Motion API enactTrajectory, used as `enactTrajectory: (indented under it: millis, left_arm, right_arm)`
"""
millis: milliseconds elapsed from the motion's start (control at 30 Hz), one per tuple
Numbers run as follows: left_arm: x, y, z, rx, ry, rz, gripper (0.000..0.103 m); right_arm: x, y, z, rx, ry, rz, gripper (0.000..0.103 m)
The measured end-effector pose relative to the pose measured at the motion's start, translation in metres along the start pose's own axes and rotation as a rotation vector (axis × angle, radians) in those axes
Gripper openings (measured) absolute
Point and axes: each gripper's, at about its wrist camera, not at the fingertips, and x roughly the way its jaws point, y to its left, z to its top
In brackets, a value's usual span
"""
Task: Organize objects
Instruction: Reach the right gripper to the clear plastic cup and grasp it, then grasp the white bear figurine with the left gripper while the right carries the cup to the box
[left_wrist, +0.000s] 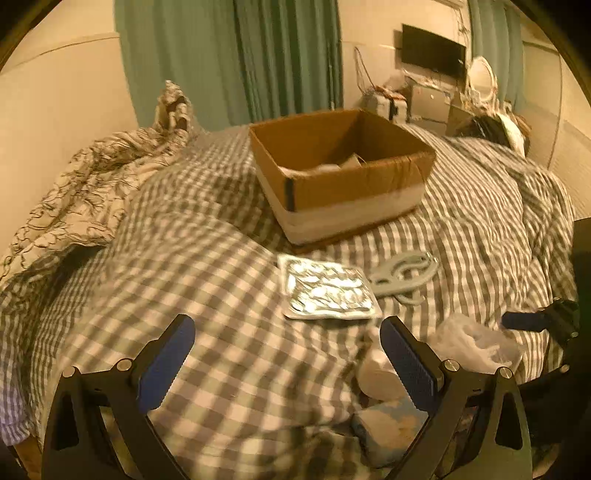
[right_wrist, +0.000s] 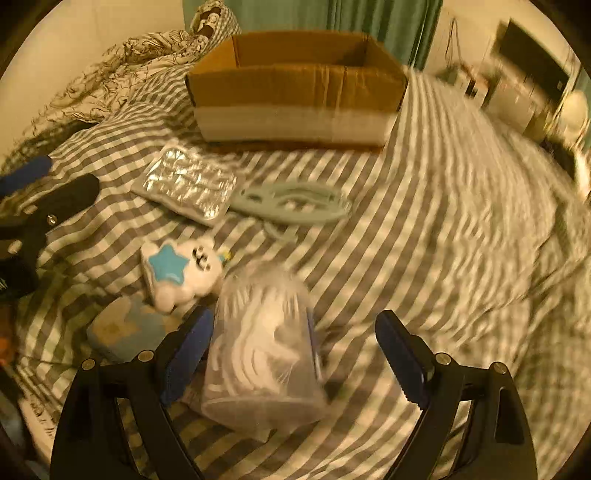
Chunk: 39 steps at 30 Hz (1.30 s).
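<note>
1. One open cardboard box sits in the upper middle of the right wrist view on the grey-and-white checked bedcover. Its upper walls are brown and a pale band runs along the bottom. The left wrist view shows something pale inside, too unclear to name.
2. One silver blister pack lies flat just below the box, left of centre, with its foil pockets shining.
3. One pale blue flat plastic piece with cut-out openings lies just right of the blister pack, touching or nearly touching its edge.
4. One white plush toy with a blue star on its front lies lower left of centre.
5. One small light-blue packet lies below the plush, at the lower left.
6. One clear plastic container holding white pieces lies on its side at lower centre. It is blurred, so the contents cannot be made out.
7. The right gripper is spread wide. The container lies between its blue pads, close to the left pad; whether they touch cannot be told.
8. The left gripper is also spread wide over bare bedcover, gripping nothing. The plush lies just behind its right finger.
9. One patterned blanket is bunched at the left of the left wrist view.
</note>
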Motion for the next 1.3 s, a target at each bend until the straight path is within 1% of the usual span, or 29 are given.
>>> enactTrajectory:
  millis: [67,100,133,233,300,367,433,500,533,567,600,633,700,767,867,933,1000,1167,1200,1300]
  left_arm:
    - [0.004,-0.009,-0.004,0.029,0.011,0.008,0.103]
    - [0.006,-0.013,-0.006,0.042,0.016,0.021,0.103]
    - [0.009,-0.018,-0.008,0.058,0.025,0.034,0.103]
    - [0.016,-0.026,-0.013,0.073,0.053,0.025,0.102]
    - [0.019,-0.031,-0.013,0.077,0.067,0.011,0.102]
    - [0.024,-0.040,-0.014,0.091,0.085,-0.014,0.100]
    - [0.034,-0.050,-0.013,0.102,0.127,-0.060,0.097]
    - [0.043,-0.057,-0.013,0.098,0.156,-0.084,0.093]
    - [0.050,-0.060,-0.013,0.097,0.177,-0.095,0.087]
    - [0.055,-0.063,-0.015,0.102,0.199,-0.106,0.076]
    - [0.062,-0.065,-0.017,0.104,0.227,-0.121,0.070]
    - [0.069,-0.069,-0.020,0.109,0.264,-0.148,0.058]
    - [0.073,-0.071,-0.023,0.118,0.276,-0.161,0.057]
    - [0.069,-0.072,-0.026,0.130,0.258,-0.155,0.056]
    - [0.059,-0.071,-0.026,0.121,0.233,-0.132,0.056]
    - [0.047,-0.070,-0.023,0.104,0.207,-0.124,0.056]
    - [0.035,-0.067,-0.015,0.087,0.183,-0.133,0.056]
    - [-0.010,-0.061,0.021,0.051,0.045,-0.126,0.056]
    - [-0.016,-0.058,0.026,0.043,0.024,-0.123,0.056]
    - [-0.039,-0.051,0.053,0.002,-0.087,-0.091,0.056]
  right_arm:
    - [0.011,0.005,-0.007,-0.018,0.026,0.012,0.086]
    - [0.015,0.006,-0.009,-0.022,0.032,0.031,0.075]
    - [0.017,0.006,-0.011,-0.022,0.027,0.050,0.062]
    - [0.002,0.002,-0.011,-0.062,-0.023,0.050,0.061]
    - [-0.013,-0.006,-0.009,-0.074,-0.067,0.017,0.061]
    - [-0.028,-0.022,-0.005,-0.043,-0.114,-0.004,0.061]
    - [-0.038,-0.038,0.000,-0.006,-0.147,-0.012,0.061]
    - [-0.043,-0.050,0.003,0.013,-0.165,-0.034,0.061]
    - [-0.046,-0.056,0.003,0.026,-0.173,-0.041,0.061]
    - [-0.049,-0.060,0.002,0.034,-0.176,-0.039,0.061]
    - [-0.048,-0.064,0.001,0.044,-0.179,-0.030,0.061]
    - [-0.047,-0.065,0.000,0.051,-0.178,-0.021,0.061]
    - [-0.044,-0.066,-0.001,0.054,-0.174,-0.010,0.061]
    - [-0.044,-0.067,-0.005,0.052,-0.171,-0.003,0.061]
    - [-0.045,-0.065,-0.006,0.046,-0.182,0.003,0.061]
    - [-0.054,-0.063,-0.007,0.039,-0.205,0.002,0.061]
    - [-0.067,-0.061,-0.008,0.035,-0.233,-0.002,0.061]
    - [-0.099,-0.059,-0.001,0.022,-0.306,-0.012,0.061]
    - [-0.106,-0.059,0.003,0.018,-0.323,-0.014,0.061]
    - [-0.123,-0.057,0.022,-0.008,-0.368,-0.017,0.061]
